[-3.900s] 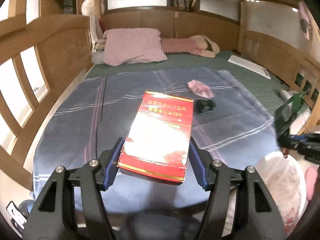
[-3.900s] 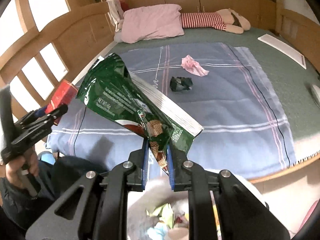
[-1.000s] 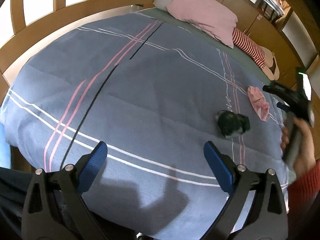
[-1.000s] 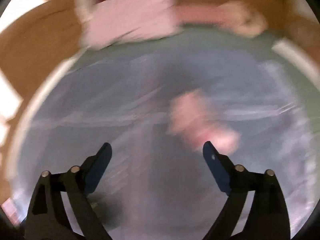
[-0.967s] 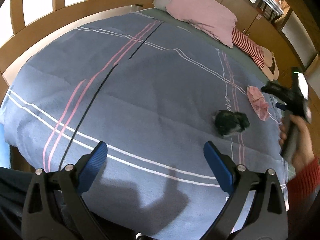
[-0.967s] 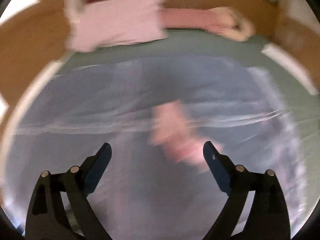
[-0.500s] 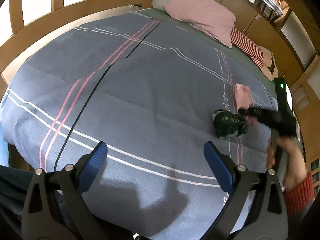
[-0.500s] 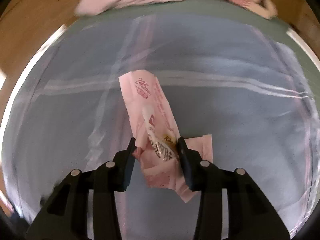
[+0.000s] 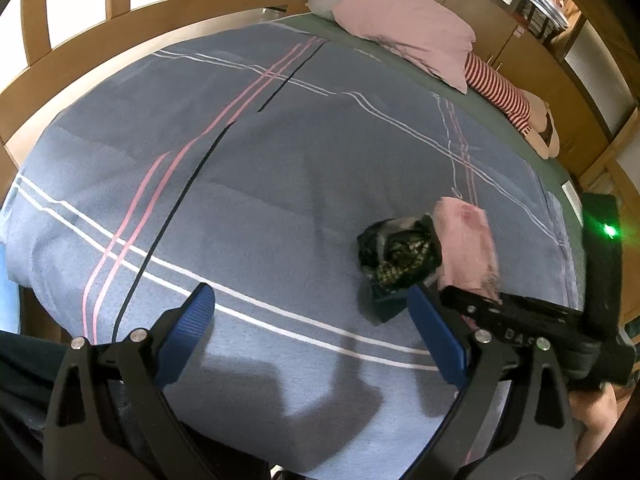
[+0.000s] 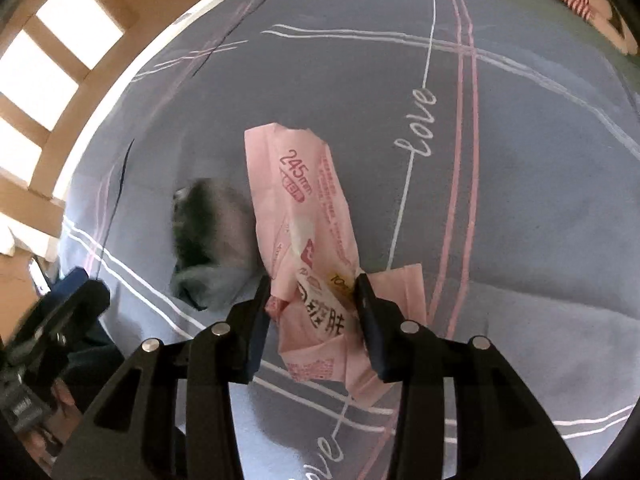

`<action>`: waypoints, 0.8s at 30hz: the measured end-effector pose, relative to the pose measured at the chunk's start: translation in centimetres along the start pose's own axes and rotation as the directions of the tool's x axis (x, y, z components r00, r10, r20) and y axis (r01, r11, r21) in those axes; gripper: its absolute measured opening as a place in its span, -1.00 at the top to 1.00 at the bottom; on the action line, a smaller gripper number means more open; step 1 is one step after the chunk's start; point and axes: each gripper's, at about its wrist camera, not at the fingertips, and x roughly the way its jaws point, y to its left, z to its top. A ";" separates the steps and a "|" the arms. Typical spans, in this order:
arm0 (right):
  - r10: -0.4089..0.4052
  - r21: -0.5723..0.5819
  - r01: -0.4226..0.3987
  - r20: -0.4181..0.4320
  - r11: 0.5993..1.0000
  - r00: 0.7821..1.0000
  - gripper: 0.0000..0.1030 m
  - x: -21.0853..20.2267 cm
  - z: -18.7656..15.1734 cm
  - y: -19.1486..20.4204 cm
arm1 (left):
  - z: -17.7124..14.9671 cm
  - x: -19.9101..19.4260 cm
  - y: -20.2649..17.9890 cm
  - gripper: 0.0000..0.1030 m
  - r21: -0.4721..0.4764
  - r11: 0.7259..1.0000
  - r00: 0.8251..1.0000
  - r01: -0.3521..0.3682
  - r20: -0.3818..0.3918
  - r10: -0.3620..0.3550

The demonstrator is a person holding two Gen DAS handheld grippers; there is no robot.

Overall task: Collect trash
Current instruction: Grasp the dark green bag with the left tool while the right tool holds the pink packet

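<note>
A pink printed wrapper [image 10: 308, 216] hangs crumpled between the pads of my right gripper [image 10: 313, 293], which is shut on its lower part just above the blue striped blanket [image 10: 500, 184]. A dark crumpled wrapper [image 10: 204, 232], blurred in the right wrist view, lies on the blanket just left of it. In the left wrist view the same dark wrapper [image 9: 396, 252] sits beside the held pink wrapper [image 9: 466, 240], ahead and right of my left gripper [image 9: 316, 332]. The left gripper is open with nothing between its fingers, low over the blanket's near edge.
A pink pillow [image 9: 404, 28] and a red-striped stuffed toy [image 9: 504, 92] lie at the far end of the bed. A wooden slatted frame [image 9: 120, 52] runs along the left side. The person's hand [image 9: 592, 412] holds the right gripper at the lower right.
The right gripper closed on the pink wrapper and carried it toward the near side, up beside the dark wrapper. The left gripper stayed still and open.
</note>
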 end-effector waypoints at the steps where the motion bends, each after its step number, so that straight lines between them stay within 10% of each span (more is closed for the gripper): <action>1: -0.013 0.013 0.013 0.019 1.000 1.000 0.19 -0.9 -0.3 -0.6 | 0.0 0.0 0.1 -0.87 -0.002 1.000 1.000 0.000 -0.001 0.000; 17: -0.065 0.256 0.019 0.174 0.967 0.983 0.19 -10.2 -6.0 -5.6 | 0.0 0.7 0.6 -0.88 -0.045 0.998 0.998 0.040 -0.045 -0.042; 21: -0.038 0.297 -0.028 0.214 0.955 0.976 0.19 -11.4 -7.6 -5.4 | 1.1 0.7 3.4 -0.88 -0.204 0.958 0.976 0.200 -0.044 -0.213; 24: -0.019 0.325 -0.061 0.238 0.944 0.971 0.19 -12.3 -9.2 -6.2 | 1.9 1.0 5.6 -0.86 -0.332 0.927 0.979 0.174 -0.046 -0.201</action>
